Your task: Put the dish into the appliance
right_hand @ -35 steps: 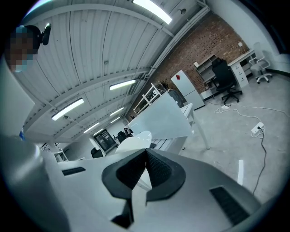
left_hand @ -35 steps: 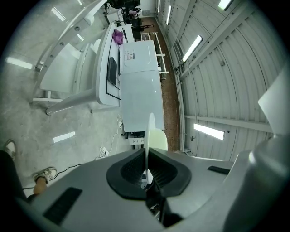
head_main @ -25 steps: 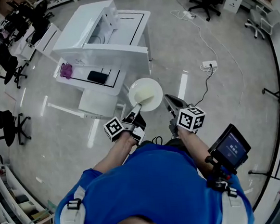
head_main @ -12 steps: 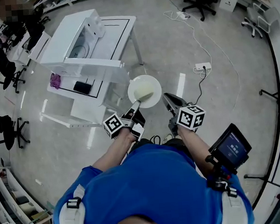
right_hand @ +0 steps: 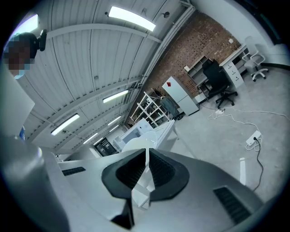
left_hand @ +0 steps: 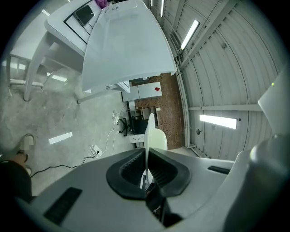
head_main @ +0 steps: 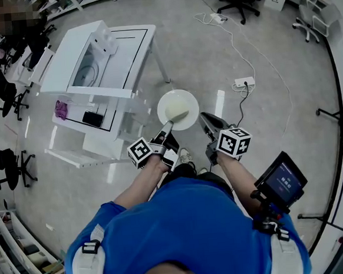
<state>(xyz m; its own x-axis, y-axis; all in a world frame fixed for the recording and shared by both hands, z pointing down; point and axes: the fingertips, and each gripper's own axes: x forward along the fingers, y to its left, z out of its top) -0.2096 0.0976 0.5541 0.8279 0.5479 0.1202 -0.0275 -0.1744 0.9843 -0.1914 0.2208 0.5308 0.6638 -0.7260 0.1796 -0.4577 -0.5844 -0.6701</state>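
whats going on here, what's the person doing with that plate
A person in a blue top holds a gripper in each hand. The left gripper is shut on the rim of a white plate, which hangs over the bare floor. The right gripper is shut with nothing in it. The white appliance stands open on a table ahead and to the left, and the plate is not yet in it.

Table point(head_main: 133, 40) with appliance point(head_main: 91, 58) stands beside dish point(head_main: 178, 109); open floor point(head_main: 244, 42) beyond.
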